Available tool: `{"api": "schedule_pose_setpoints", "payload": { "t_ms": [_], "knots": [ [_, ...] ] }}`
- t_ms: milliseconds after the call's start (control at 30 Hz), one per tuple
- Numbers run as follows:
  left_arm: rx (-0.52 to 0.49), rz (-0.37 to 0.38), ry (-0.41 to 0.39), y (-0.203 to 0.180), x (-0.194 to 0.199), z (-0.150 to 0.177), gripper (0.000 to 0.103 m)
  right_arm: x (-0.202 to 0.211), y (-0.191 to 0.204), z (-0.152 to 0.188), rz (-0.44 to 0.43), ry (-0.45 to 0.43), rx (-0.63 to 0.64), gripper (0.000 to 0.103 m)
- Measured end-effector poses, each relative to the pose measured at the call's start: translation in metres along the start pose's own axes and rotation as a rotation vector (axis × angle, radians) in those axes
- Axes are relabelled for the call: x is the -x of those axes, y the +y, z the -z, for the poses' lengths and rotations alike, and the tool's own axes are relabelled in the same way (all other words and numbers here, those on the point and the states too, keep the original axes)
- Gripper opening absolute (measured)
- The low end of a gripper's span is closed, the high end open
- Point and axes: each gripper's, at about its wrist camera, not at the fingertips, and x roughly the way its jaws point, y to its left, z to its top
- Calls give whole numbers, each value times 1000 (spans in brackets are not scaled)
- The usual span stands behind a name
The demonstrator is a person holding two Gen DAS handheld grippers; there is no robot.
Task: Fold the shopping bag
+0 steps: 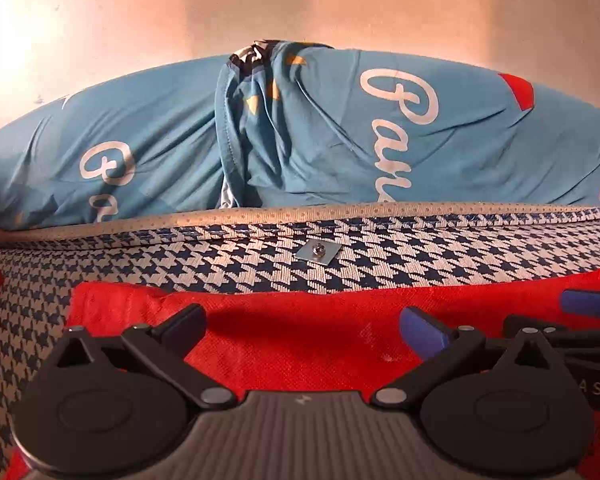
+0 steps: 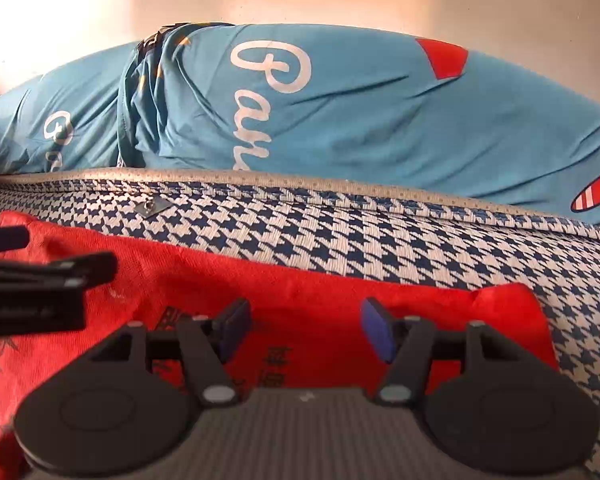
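Note:
The red non-woven shopping bag (image 1: 260,300) lies flat on a blue-and-white houndstooth mattress, its far edge running left to right. My left gripper (image 1: 304,330) hovers over the bag's left half, open wide, with only bag cloth below the gap. One of my right gripper's pads (image 1: 588,303) shows at the right edge of the left wrist view. In the right wrist view the bag (image 2: 320,292) bears dark printed characters. My right gripper (image 2: 306,330) stands open over it, pads apart. The left gripper's fingers (image 2: 88,266) reach in from the left.
The houndstooth mattress (image 2: 380,232) has a grey piped edge and a small metal plate with a screw (image 1: 318,254). Behind it lies bunched blue bedding (image 1: 320,140) with white script. A pale wall (image 1: 300,0) rises beyond.

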Motion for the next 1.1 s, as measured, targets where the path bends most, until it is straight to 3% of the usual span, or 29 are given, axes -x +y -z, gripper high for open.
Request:
{"api": "schedule_pose_setpoints", "payload": {
  "t_ms": [133, 200, 300, 633, 833, 967, 1100],
  "knots": [
    [91, -11, 57, 23, -15, 2, 103, -2, -1, 0, 2, 1, 9, 63],
    [79, -50, 50, 31, -18, 5, 103, -2, -4, -1, 6, 6, 7, 68],
    [132, -52, 60, 53, -23, 9, 103, -1, -16, 0, 38, 16, -16, 69],
    [124, -100, 54, 76, -14, 21, 103, 4, -80, 15, 121, 3, -134, 69],
    [113, -108, 52, 78, -7, 24, 103, 9, -80, 13, 145, 18, -142, 69],
    [48, -119, 53, 66, 13, 23, 103, 22, -59, 9, 28, -2, -99, 72],
    [-15, -13, 53, 39, 38, 34, 103, 24, -22, 10, -98, 13, -9, 73]
  ]
}}
